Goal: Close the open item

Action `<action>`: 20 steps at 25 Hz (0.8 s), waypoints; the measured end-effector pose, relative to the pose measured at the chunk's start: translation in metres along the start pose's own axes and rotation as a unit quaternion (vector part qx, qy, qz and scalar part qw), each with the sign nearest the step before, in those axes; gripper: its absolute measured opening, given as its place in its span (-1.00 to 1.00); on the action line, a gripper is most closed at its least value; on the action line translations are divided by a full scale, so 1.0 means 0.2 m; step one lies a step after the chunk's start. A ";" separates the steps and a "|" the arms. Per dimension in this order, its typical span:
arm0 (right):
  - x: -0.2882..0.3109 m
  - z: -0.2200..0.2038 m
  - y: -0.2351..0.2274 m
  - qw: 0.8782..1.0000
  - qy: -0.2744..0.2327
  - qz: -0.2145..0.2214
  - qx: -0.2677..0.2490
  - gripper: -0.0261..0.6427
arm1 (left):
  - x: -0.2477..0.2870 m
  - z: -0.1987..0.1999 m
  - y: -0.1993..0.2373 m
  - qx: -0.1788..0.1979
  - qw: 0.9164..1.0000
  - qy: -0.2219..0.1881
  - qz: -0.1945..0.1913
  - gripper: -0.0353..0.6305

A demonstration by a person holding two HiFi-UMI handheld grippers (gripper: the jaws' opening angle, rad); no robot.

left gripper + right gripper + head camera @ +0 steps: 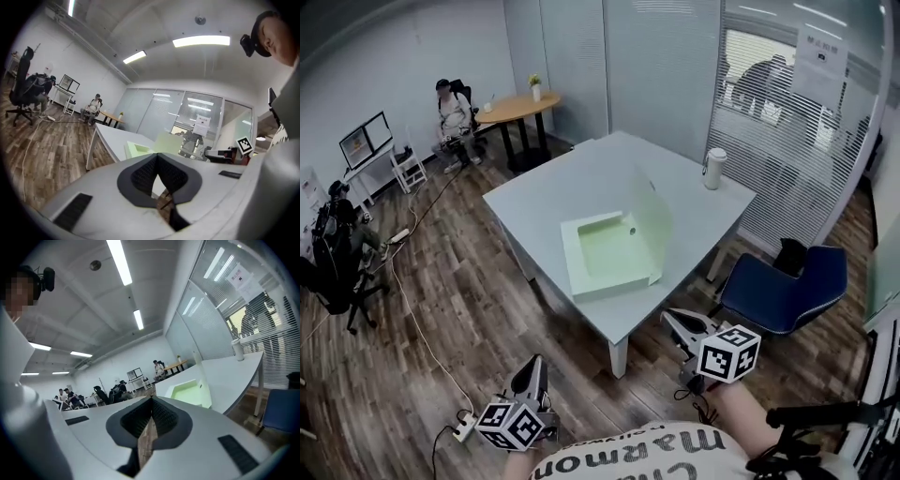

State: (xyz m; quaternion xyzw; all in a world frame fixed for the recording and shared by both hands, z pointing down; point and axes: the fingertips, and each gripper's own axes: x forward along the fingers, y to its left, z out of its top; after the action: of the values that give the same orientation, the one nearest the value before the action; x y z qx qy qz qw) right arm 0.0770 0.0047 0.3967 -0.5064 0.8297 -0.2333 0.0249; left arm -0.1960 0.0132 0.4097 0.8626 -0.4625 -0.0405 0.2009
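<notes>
Open green box [609, 255] sits by the table [572, 178] front edge, lid upright. Left gripper [533, 364] and right gripper [670, 320] hang clear of the table, jaws pinched together, empty.

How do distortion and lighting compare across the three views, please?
Head view: fisheye bows the table edges, light even, the open box sharp. Left gripper view: dark round vignette, ceiling lamp blown out, the left gripper close and soft. Right gripper view: same vignette, bright lamp strip, mosaic patch upper left.
</notes>
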 end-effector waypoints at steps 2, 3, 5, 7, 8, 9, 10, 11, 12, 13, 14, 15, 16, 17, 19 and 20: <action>0.00 0.02 -0.02 1.000 -0.003 -0.001 0.006 -0.92 | 0.05 -0.01 0.01 -0.012 1.000 -0.001 -0.009 -0.89; 0.01 0.03 -0.02 1.000 -0.009 0.003 0.011 -0.92 | 0.08 -0.01 0.02 -0.017 1.000 0.000 -0.013 -0.89; 0.02 0.08 -0.03 1.000 -0.021 0.013 0.013 -0.92 | 0.15 -0.01 0.03 -0.024 1.000 0.002 -0.020 -0.89; 0.06 0.13 -0.05 0.999 -0.030 0.020 0.002 -0.92 | 0.23 0.00 0.03 -0.025 0.999 0.002 -0.026 -0.89; 0.09 0.16 -0.07 0.999 -0.033 0.022 -0.007 -0.92 | 0.26 0.01 0.03 -0.021 0.999 0.002 -0.026 -0.89; 0.12 0.19 -0.09 0.999 -0.035 0.023 -0.016 -0.92 | 0.30 0.03 0.03 -0.016 1.000 0.001 -0.025 -0.89; 0.16 0.23 -0.11 0.999 -0.037 0.024 -0.025 -0.92 | 0.34 0.04 0.04 -0.012 1.000 0.000 -0.023 -0.89; 0.20 0.26 -0.14 0.998 -0.039 0.027 -0.032 -0.92 | 0.38 0.06 0.05 -0.008 1.000 0.000 -0.020 -0.89; 0.25 0.31 -0.15 0.998 -0.041 0.032 -0.038 -0.92 | 0.42 0.07 0.07 -0.005 1.000 -0.001 -0.015 -0.89; 0.29 0.35 -0.17 0.997 -0.045 0.039 -0.043 -0.92 | 0.47 0.09 0.09 -0.002 1.000 -0.002 -0.009 -0.89; 0.34 0.40 -0.19 0.997 -0.049 0.046 -0.047 -0.92 | 0.53 0.12 0.11 0.000 1.000 -0.004 -0.003 -0.89; 0.38 0.45 -0.21 0.996 -0.054 0.052 -0.052 -0.92 | 0.58 0.14 0.13 0.001 1.000 -0.006 0.004 -0.89; 0.41 0.51 -0.24 0.995 -0.058 0.059 -0.058 -0.92 | 0.64 0.16 0.16 0.001 1.000 -0.007 0.013 -0.89; 0.44 0.57 -0.26 0.994 -0.063 0.065 -0.067 -0.92 | 0.70 0.18 0.18 0.003 1.000 -0.007 0.024 -0.89; 0.48 0.73 -0.31 0.990 -0.076 0.068 -0.103 -0.92 | 0.82 0.21 0.20 0.009 0.999 -0.005 0.040 -0.89; 0.49 0.82 -0.34 0.986 -0.088 0.062 -0.128 -0.92 | 0.88 0.22 0.20 0.009 0.999 -0.006 0.044 -0.89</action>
State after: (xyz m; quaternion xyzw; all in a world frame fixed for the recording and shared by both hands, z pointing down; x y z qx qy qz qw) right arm 0.1309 -0.1635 0.2972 -0.4715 0.8772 -0.0774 0.0469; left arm -0.1381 -0.1633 0.4043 0.8431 -0.5012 -0.0328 0.1921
